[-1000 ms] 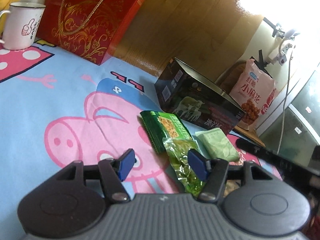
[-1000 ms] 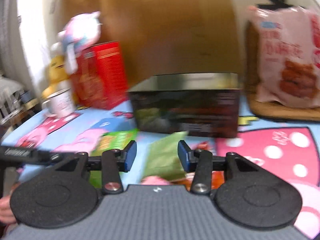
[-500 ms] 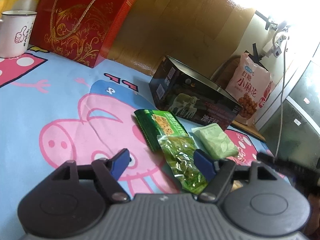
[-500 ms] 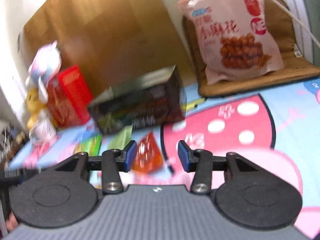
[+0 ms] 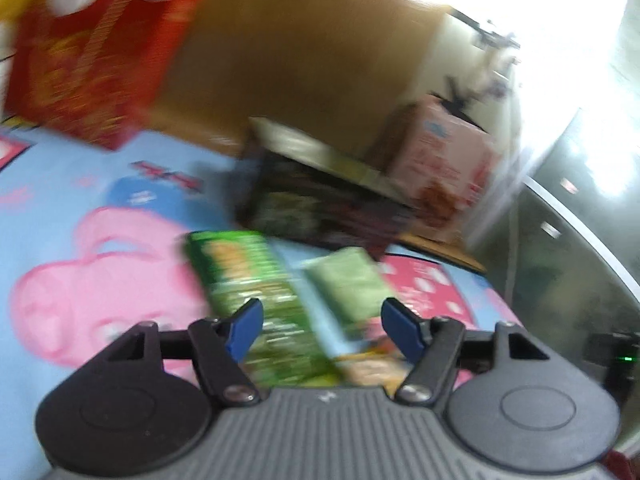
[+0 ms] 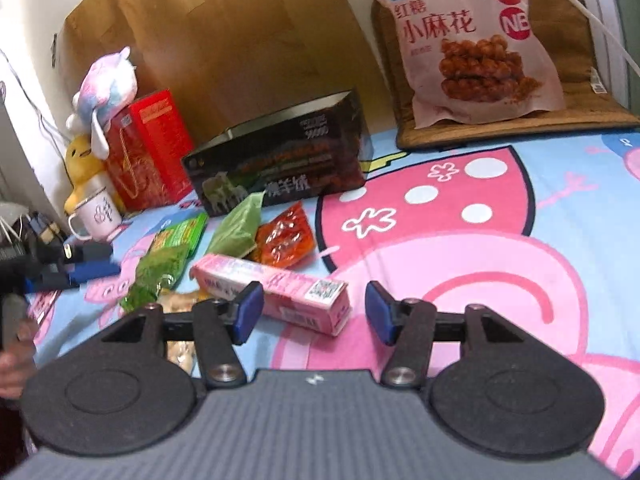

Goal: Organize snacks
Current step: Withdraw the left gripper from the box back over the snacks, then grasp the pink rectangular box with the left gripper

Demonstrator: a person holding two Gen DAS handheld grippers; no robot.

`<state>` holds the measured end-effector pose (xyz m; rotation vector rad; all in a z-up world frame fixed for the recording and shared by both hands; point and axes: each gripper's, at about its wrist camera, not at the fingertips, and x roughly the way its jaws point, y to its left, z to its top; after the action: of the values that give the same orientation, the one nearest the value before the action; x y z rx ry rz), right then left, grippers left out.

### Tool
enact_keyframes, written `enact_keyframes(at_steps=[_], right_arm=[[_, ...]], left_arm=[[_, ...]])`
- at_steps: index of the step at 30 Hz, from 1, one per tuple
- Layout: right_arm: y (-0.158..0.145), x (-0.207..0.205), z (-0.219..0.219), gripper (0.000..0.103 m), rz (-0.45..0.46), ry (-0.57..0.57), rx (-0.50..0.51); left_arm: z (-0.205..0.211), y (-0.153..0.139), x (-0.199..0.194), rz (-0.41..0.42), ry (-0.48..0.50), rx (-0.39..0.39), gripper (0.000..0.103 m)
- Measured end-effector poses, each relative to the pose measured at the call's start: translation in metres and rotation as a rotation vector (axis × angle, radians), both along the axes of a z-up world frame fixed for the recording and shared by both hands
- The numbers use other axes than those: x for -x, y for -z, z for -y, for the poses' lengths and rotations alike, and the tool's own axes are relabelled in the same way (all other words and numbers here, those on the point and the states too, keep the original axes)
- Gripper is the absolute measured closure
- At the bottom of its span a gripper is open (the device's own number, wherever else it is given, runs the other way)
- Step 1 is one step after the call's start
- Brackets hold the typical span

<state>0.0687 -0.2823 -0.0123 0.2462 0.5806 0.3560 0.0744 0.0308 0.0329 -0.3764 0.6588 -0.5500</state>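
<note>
The whole left wrist view is smeared by motion blur, so the print on the green packets (image 5: 256, 280) and the dark box (image 5: 320, 208) cannot be read. In the right wrist view, a tan snack pack (image 6: 180, 320) lies mostly hidden behind the right gripper's (image 6: 314, 312) left finger, and the left gripper (image 6: 72, 268) is cut off by the frame edge.

A cartoon pig blanket (image 6: 500, 240) in blue and pink carries everything. Ahead of the right fingers a pink carton (image 6: 272, 294) lies flat on it, its near end between the fingertips. Beyond the carton lie an orange packet (image 6: 286, 242), a pale green packet (image 6: 238, 226) and two green packets (image 6: 160, 268), to the left. Further ahead stand a dark box (image 6: 280, 164), a red box (image 6: 148, 148) and a mug (image 6: 98, 216).
</note>
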Motion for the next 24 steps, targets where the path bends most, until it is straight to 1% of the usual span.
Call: enact_keyframes(at_steps=[3, 5, 6, 8, 9, 11, 12, 14, 17, 20, 24], right_arm=[[0.001, 0.002, -0.007, 0.044, 0.02, -0.018, 0.045], [0.001, 0.004, -0.009, 0.044, 0.026, -0.029, 0.065], [0.001, 0.004, -0.011, 0.044, 0.028, -0.031, 0.076], [0.002, 0.004, -0.013, 0.044, 0.035, -0.033, 0.098], [0.002, 0.005, -0.015, 0.045, 0.039, -0.036, 0.11], [0.003, 0.007, -0.019, 0.047, 0.054, -0.039, 0.141], [0.003, 0.008, -0.021, 0.049, 0.062, -0.039, 0.16], [0.003, 0.01, -0.024, 0.057, 0.077, -0.032, 0.194], [-0.002, 0.016, -0.018, 0.057, 0.09, -0.041, 0.156], [-0.015, 0.019, -0.016, 0.057, 0.145, -0.041, 0.13], [-0.04, -0.003, -0.016, 0.057, 0.231, -0.041, 0.116]], left_arm=[[0.036, -0.009, -0.008, 0.006, 0.085, -0.035, 0.041], [0.06, -0.009, -0.014, 0.005, 0.13, -0.07, 0.045], [0.071, -0.008, -0.017, -0.002, 0.143, -0.096, 0.047], [0.088, -0.001, -0.023, -0.041, 0.172, -0.137, 0.059], [0.095, 0.004, -0.025, -0.07, 0.186, -0.151, 0.06], [0.1, 0.009, -0.024, -0.071, 0.171, -0.186, 0.062], [0.099, 0.009, -0.023, -0.07, 0.167, -0.185, 0.063], [0.096, 0.005, -0.021, -0.082, 0.166, -0.169, 0.063], [0.086, -0.009, -0.018, -0.072, 0.167, -0.128, 0.063], [0.084, -0.032, -0.016, -0.007, 0.165, -0.11, 0.063], [0.085, -0.064, -0.033, 0.085, 0.131, -0.117, 0.063]])
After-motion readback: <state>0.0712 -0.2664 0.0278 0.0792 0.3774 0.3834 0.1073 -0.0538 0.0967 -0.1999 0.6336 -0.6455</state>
